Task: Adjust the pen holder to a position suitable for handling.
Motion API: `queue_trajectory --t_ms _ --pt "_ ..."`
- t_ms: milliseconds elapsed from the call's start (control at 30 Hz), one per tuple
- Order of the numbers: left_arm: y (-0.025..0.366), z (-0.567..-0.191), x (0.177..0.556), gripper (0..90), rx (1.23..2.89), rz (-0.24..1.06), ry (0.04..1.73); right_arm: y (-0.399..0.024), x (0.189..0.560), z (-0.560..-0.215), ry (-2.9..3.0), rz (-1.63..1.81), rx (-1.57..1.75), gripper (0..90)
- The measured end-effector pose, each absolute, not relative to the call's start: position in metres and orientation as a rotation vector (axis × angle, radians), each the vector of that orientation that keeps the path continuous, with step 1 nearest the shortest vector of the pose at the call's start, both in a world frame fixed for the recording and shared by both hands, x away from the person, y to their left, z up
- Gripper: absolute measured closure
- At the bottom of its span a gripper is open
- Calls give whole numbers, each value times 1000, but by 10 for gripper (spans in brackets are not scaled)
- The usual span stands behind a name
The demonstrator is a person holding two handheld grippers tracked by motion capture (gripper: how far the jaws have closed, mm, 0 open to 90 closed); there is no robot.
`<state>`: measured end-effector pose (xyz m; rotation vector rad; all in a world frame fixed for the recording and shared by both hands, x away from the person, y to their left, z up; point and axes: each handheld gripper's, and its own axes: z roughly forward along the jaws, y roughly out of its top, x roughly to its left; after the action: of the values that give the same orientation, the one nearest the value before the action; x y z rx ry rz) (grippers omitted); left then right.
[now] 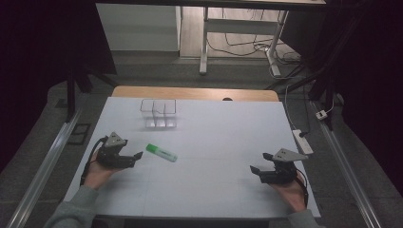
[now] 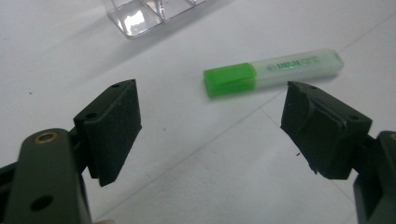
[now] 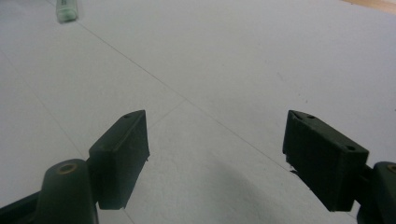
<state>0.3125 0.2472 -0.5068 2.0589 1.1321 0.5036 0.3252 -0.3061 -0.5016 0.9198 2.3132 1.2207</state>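
Highlighter (image 1: 161,152) is found flat on the table (image 1: 214,190), at two o'clock from the nearer left gripper (image 1: 138,155); long axis crosswise. Both grippers' fingers are spread, empty; right gripper (image 1: 253,169) well apart.

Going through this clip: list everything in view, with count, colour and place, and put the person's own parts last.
Highlighter: 1, green cap with pale translucent body, lying flat on the table just ahead of the left gripper.
Clear organizer: 1, transparent, with compartments, at the far middle-left of the table.
Table: 1, white top with a wooden strip along the far edge.
Power strip: 1, white, by the table's right edge.
White desk frame: 1, on the floor beyond the table, cables beneath.
Left gripper: 1, black, fingers open, at the near left, pointing at the highlighter without touching it.
Right gripper: 1, black, fingers open, at the near right over bare table.
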Motion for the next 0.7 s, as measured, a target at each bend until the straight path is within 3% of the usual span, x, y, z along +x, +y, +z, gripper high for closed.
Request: queue_trajectory --t_ms 700 --pt "261 -503 360 218 2032 507 1248 -305 325 -503 2332 1209 907 225"
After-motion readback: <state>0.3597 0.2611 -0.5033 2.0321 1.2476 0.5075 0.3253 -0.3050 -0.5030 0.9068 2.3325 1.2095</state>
